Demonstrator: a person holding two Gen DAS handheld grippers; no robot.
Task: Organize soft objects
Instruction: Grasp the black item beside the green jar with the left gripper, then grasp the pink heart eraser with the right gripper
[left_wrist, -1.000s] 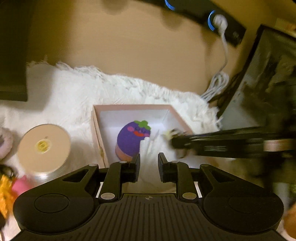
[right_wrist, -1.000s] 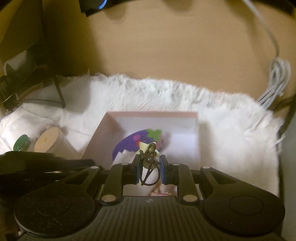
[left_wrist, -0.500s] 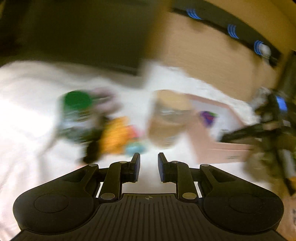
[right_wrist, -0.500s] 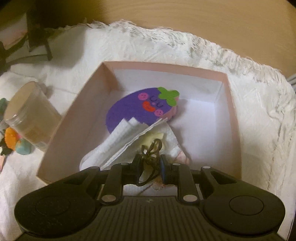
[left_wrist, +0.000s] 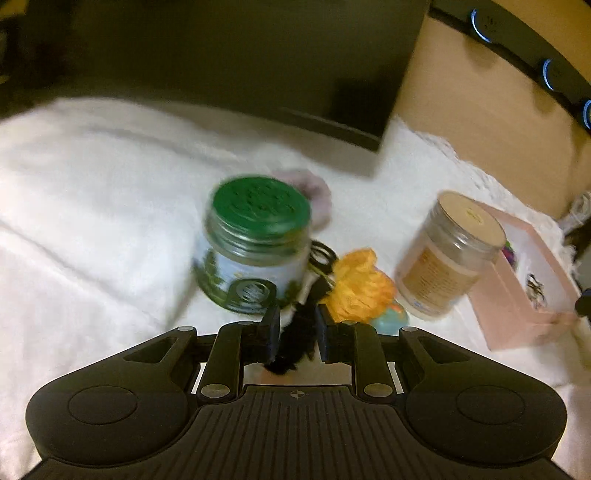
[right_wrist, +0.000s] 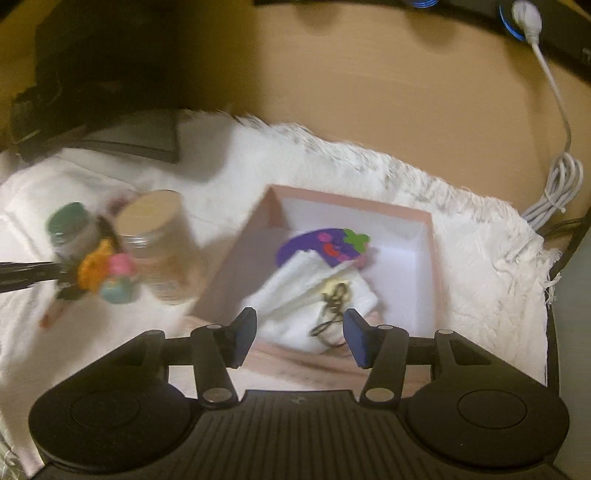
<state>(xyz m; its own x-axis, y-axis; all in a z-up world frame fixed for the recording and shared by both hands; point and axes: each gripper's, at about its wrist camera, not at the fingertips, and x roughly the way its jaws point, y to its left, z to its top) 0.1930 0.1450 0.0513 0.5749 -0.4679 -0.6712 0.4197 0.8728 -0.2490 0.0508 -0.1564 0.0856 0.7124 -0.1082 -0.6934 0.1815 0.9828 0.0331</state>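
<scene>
In the right wrist view my right gripper (right_wrist: 299, 332) hovers over the near side of the pink box (right_wrist: 351, 201). Its jaws are opening, with nothing pressed between them. Below them a small pale charm with a dark metal clasp (right_wrist: 332, 299) lies loose on a folded white cloth (right_wrist: 291, 295), next to a purple felt eggplant (right_wrist: 325, 243). In the left wrist view my left gripper (left_wrist: 295, 332) stands narrowly open low over the white rug. A black fuzzy piece (left_wrist: 295, 343) sits between its fingers; a grip does not show. An orange soft flower (left_wrist: 358, 291) and a teal piece (left_wrist: 391, 317) lie just beyond.
A green-lidded glass jar (left_wrist: 255, 254) and a tan-lidded jar (left_wrist: 450, 258) stand close behind the soft pieces. A pinkish scrunchie (left_wrist: 314, 192) lies behind the green jar. A dark flat device (left_wrist: 258, 74) rests at the rug's back. A coiled white cable (right_wrist: 554, 184) lies right of the rug.
My right gripper carried the charm into the box, let it go on the cloth and drew back. My left gripper swung left from the box to the jars and soft pieces.
</scene>
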